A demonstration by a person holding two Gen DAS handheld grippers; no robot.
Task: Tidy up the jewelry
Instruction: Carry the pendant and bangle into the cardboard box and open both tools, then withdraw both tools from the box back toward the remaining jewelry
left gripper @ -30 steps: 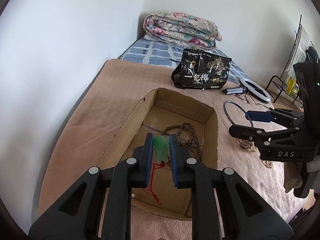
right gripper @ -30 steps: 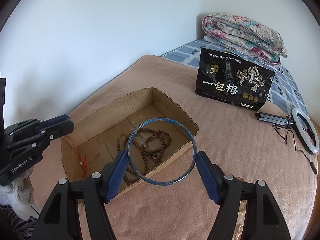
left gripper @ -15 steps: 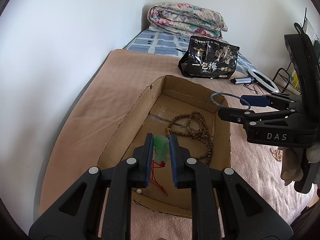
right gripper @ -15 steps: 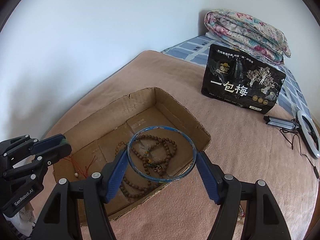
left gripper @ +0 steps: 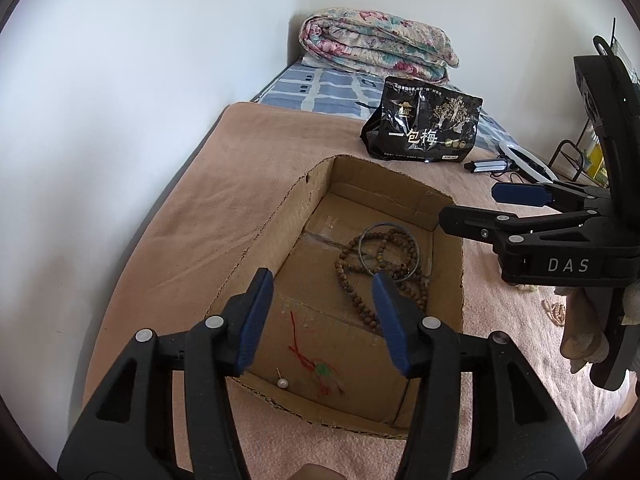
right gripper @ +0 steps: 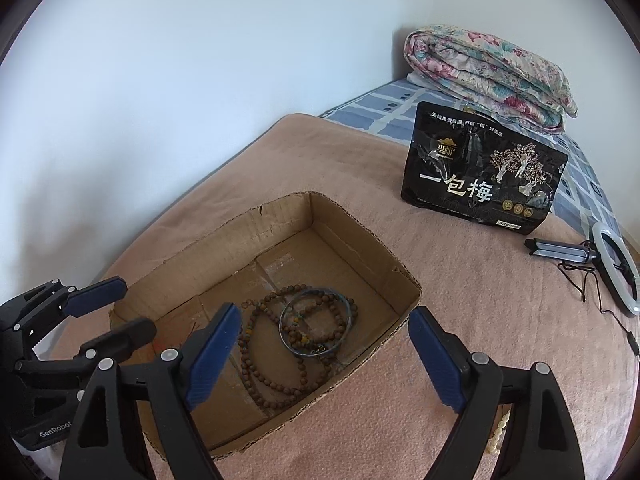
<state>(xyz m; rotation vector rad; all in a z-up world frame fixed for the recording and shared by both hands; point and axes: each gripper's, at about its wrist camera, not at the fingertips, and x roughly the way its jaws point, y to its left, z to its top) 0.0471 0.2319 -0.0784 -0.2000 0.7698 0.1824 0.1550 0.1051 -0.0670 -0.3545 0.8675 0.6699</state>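
Left wrist view showed the left gripper [left gripper: 322,312] spread wide and empty above the green pendant [left gripper: 322,370]; the right gripper [right gripper: 324,354] gaped likewise over the bangle [right gripper: 318,326].

A brown cardboard box [left gripper: 448,280] is sitting on a pinkish-tan blanket [left gripper: 168,264]. Brown wooden beads [right gripper: 280,376], a dull blue-grey bangle [right gripper: 316,324], a green pendant [left gripper: 323,370] on red cord and a white pearl [left gripper: 283,383] are showing inside. The pouch [right gripper: 480,176] is displaying black with gold trees; the quilt [right gripper: 492,68] is showing pink florals.

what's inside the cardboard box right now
Inside the open brown cardboard box: a brown wooden bead necklace with a thin metal bangle lying on it, a green pendant on red cord, a white pearl. Near wall hides some floor.
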